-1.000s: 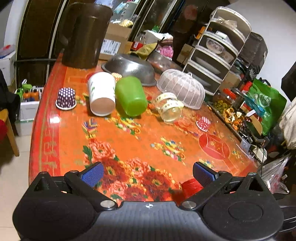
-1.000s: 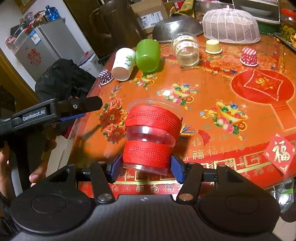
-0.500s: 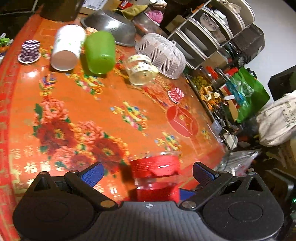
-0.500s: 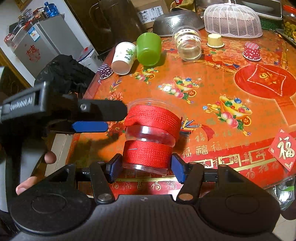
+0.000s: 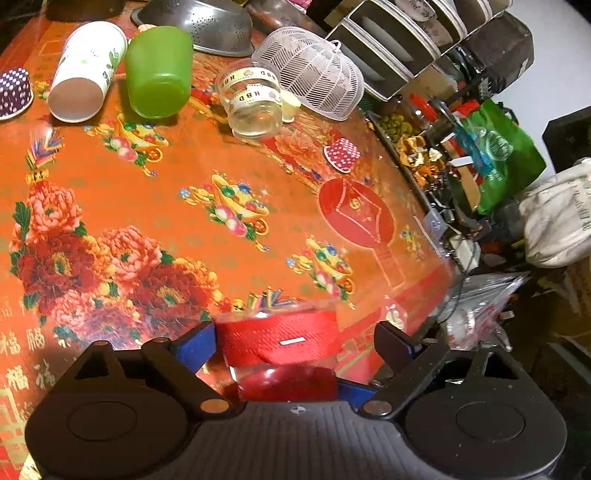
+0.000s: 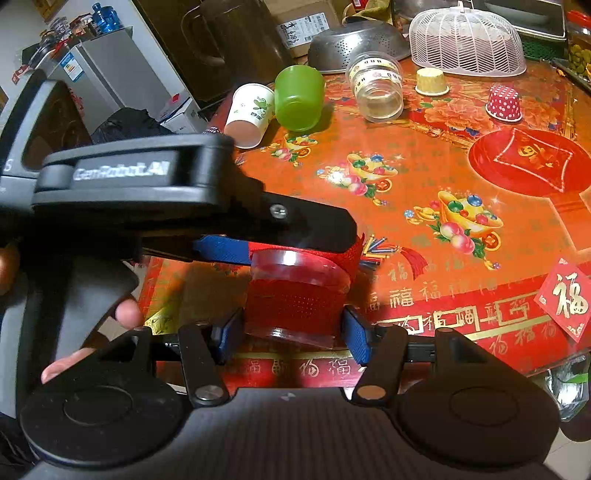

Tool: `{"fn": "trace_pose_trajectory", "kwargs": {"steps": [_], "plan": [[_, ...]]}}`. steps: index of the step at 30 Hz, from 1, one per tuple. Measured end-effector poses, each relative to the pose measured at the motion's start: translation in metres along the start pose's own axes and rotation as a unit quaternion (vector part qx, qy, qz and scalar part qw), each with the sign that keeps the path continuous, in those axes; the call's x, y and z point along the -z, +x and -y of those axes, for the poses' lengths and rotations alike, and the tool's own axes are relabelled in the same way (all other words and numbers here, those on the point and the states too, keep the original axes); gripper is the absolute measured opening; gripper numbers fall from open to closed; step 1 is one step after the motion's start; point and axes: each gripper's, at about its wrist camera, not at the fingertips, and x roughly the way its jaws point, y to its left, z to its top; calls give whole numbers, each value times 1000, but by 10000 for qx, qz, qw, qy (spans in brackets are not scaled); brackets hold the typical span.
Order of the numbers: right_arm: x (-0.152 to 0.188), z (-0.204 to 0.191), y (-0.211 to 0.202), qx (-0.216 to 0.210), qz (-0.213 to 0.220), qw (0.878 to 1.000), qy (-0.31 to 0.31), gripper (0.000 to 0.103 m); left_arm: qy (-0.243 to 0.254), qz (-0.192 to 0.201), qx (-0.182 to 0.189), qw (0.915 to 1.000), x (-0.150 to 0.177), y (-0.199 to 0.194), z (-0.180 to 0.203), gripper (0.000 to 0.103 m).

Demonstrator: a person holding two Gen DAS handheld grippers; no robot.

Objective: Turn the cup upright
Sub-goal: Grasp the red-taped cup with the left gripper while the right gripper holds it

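A clear plastic cup wrapped in red bands (image 6: 295, 295) is held near the table's front edge. My right gripper (image 6: 293, 332) is shut on its lower part. My left gripper (image 5: 295, 341) is open, its blue pads on either side of the cup's upper band (image 5: 280, 338); the left pad sits close to it and the right pad stands apart. In the right wrist view the left gripper's body (image 6: 184, 206) comes in from the left over the cup's top. Whether the cup's mouth faces up or down is unclear.
On the orange floral tablecloth (image 5: 184, 206) at the far side lie a white paper cup (image 5: 85, 70), a green cup (image 5: 159, 74) and a clear jar (image 5: 255, 99). A white mesh cover (image 5: 310, 70), a metal colander (image 5: 207, 22) and small dotted cups (image 5: 343, 153) stand nearby.
My left gripper has swung in from the left and closed in on the cup's top, still open. My right gripper has kept its hold on the cup.
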Motion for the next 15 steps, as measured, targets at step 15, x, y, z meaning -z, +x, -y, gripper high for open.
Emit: {"fn": "trace_pose_trajectory", "kwargs": {"steps": [15], "plan": [[3, 0, -1, -50, 5, 10000, -53, 60, -87, -56, -293, 9995, -5, 7, -5, 77]]}}
